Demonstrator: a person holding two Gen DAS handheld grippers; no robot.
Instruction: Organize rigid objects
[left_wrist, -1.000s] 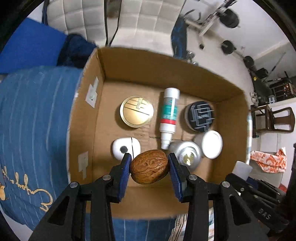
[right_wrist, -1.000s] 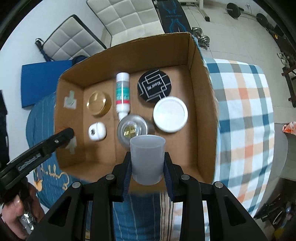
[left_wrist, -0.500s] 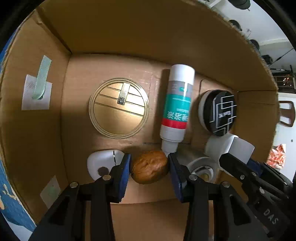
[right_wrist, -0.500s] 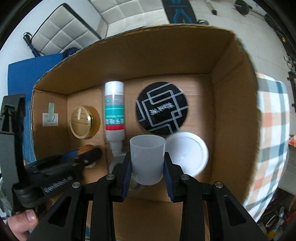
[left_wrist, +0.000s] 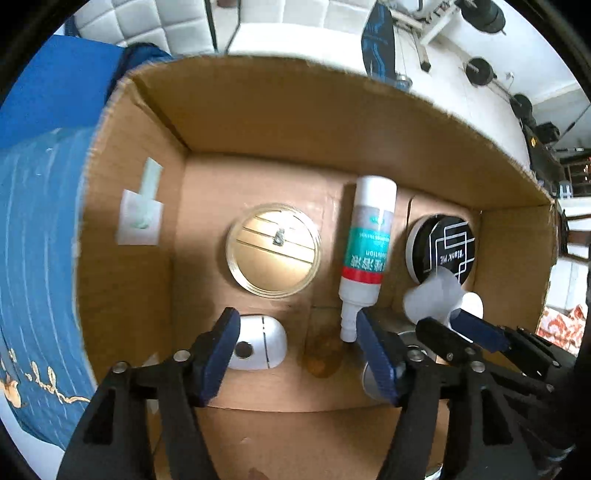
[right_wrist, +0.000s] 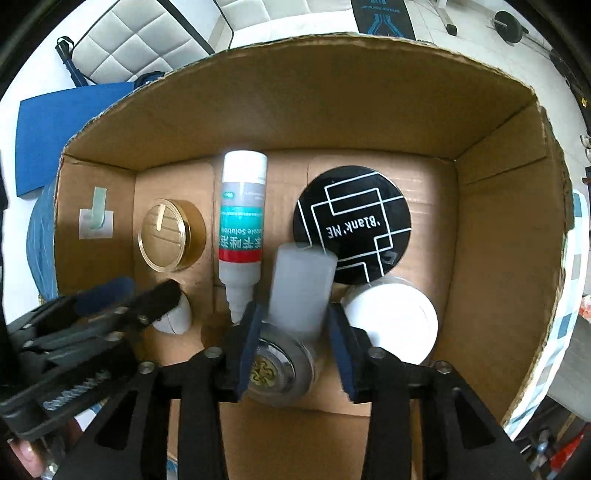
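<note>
My left gripper is open inside the cardboard box. A brown walnut lies blurred on the box floor between its fingers, next to a white oval case. My right gripper has its jaws slightly apart around a translucent plastic cup, which tilts and looks blurred, over a silver jar. From the left wrist view the cup shows at the right.
In the box lie a gold round tin, a white bottle with a green and red label, a black round lid with white lines and a white lid. The box sits on blue and plaid bedding.
My left gripper has opened and let the walnut drop to the box floor, then pulled back. My right gripper has loosened on the cup, which is tipping down into the box.
</note>
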